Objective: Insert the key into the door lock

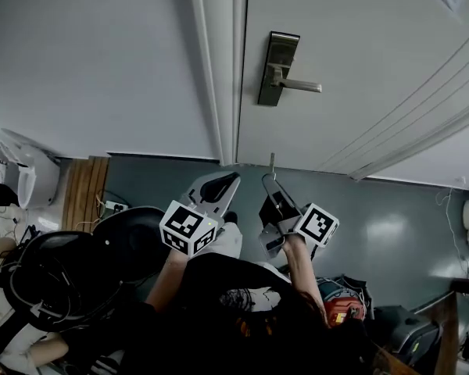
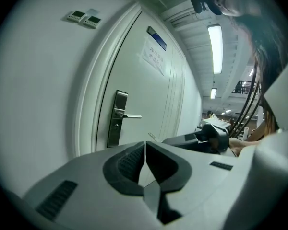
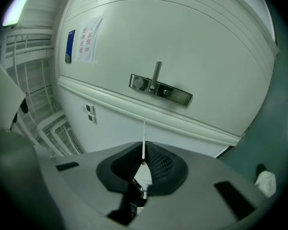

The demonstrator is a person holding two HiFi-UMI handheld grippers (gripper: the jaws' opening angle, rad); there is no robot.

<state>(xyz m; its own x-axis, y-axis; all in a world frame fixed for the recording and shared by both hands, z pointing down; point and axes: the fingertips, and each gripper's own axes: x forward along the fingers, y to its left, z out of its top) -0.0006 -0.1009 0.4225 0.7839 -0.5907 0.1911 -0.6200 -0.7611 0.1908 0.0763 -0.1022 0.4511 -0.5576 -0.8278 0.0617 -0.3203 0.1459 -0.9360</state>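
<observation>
A white door carries a metal lock plate with a lever handle; the same lock plate shows in the left gripper view and the lock plate in the right gripper view. My right gripper is shut on a thin silver key whose blade points toward the door. The key stands well short of the lock. Beside it, my left gripper is shut with nothing between its pads.
A white door frame and wall lie left of the door. Black chairs and cables crowd the floor at lower left. A red object sits at lower right on the grey floor.
</observation>
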